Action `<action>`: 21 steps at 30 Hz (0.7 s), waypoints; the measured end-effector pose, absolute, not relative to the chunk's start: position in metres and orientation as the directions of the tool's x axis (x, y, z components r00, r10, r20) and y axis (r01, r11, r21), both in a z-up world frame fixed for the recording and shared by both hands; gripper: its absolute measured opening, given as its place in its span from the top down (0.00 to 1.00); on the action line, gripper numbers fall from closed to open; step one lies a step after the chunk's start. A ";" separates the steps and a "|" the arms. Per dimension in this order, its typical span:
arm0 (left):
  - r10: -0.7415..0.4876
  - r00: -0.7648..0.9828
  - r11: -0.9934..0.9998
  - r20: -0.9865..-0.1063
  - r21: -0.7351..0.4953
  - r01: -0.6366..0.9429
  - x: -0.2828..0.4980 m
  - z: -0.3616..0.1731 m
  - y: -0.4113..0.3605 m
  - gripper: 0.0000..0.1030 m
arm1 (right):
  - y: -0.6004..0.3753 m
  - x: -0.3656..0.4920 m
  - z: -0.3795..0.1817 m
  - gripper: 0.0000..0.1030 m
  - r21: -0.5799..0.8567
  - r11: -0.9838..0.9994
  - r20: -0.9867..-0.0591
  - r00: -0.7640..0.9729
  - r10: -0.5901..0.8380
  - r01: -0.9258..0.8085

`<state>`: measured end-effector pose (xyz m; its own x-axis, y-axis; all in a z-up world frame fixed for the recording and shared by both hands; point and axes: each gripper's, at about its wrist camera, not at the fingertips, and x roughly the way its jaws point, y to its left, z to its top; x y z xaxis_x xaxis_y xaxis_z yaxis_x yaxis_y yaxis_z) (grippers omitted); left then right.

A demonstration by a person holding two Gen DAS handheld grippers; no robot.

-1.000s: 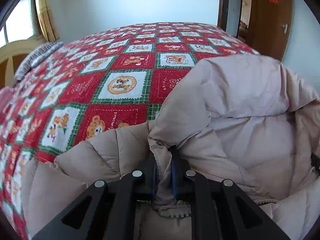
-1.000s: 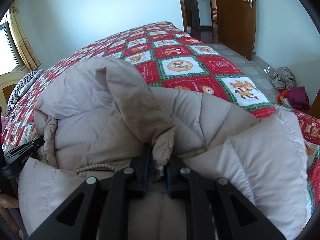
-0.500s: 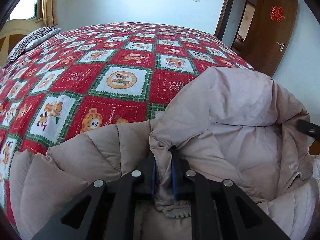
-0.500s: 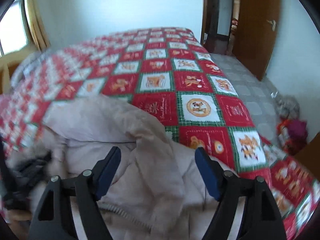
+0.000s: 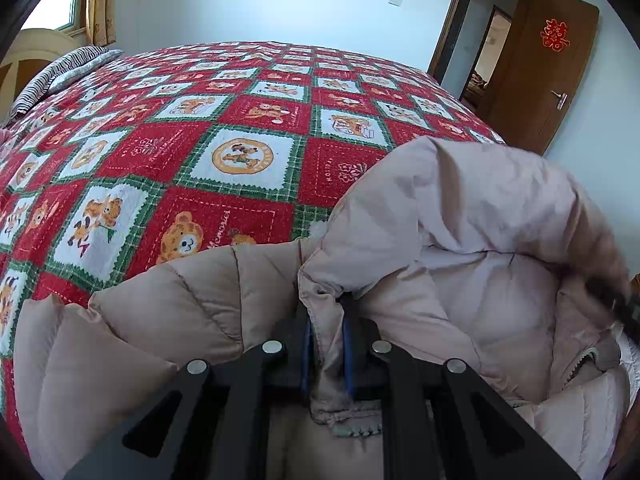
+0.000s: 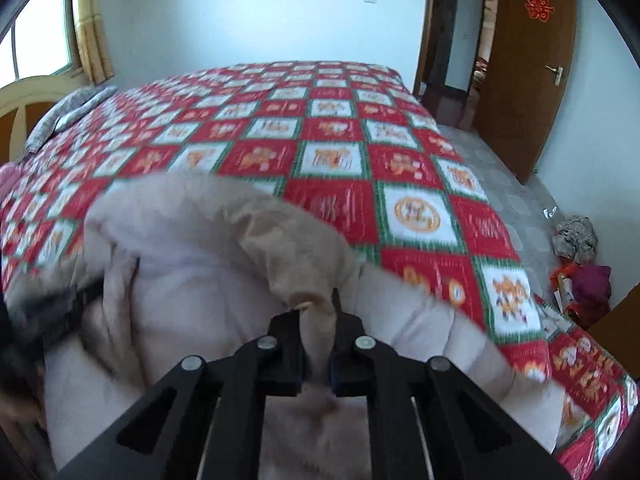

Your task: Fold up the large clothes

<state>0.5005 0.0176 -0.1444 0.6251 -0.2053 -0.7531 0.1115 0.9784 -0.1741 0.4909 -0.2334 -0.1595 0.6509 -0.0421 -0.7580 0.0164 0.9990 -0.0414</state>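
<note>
A beige quilted down jacket [image 5: 460,240] lies at the near edge of a bed, its hood puffed up. My left gripper [image 5: 326,320] is shut on a fold of the jacket near the collar. In the right wrist view the jacket [image 6: 192,280] is blurred by motion. My right gripper [image 6: 316,320] is shut on a fold of the jacket's fabric beside the hood. The other gripper shows as a dark blur at the left edge of that view.
The bed carries a red, green and white patchwork quilt [image 5: 240,128] with bear prints. A striped pillow [image 5: 60,76] lies at the far left by the headboard. A wooden door [image 6: 528,72] stands open on the right. Clothes [image 6: 580,264] lie on the floor.
My right gripper opened and let go of the jacket half a second ago, then shut again on a fold by the hood. My left gripper kept its grip and swung slightly.
</note>
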 end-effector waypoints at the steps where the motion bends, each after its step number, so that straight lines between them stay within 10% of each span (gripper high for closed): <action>1: -0.200 0.624 0.980 -0.755 -0.166 0.113 0.501 -0.144 0.016 0.87 | -0.234 0.491 -0.168 0.89 -0.052 0.999 -0.763 0.645 -0.047 0.012; 13: -0.317 0.689 0.946 -0.651 -0.271 0.179 0.477 -0.042 0.037 0.83 | -0.248 0.484 -0.188 0.90 0.005 1.000 -0.760 0.649 0.002 0.003; 17: -0.386 0.682 0.922 -0.621 -0.280 0.267 0.524 -0.024 0.008 0.33 | -0.250 0.474 -0.188 0.90 0.016 1.000 -0.753 0.658 0.014 -0.002; 21: -0.398 0.592 0.911 -0.701 -0.380 0.163 0.567 -0.053 -0.001 0.31 | -0.258 0.472 -0.188 0.90 0.069 0.998 -0.746 0.664 0.055 -0.005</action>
<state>0.5666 -0.0009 -0.0528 0.5920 -0.3981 -0.7007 0.1628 0.9106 -0.3798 0.4723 -0.2577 -0.1882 0.6636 0.0551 -0.7461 -0.0049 0.9976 0.0692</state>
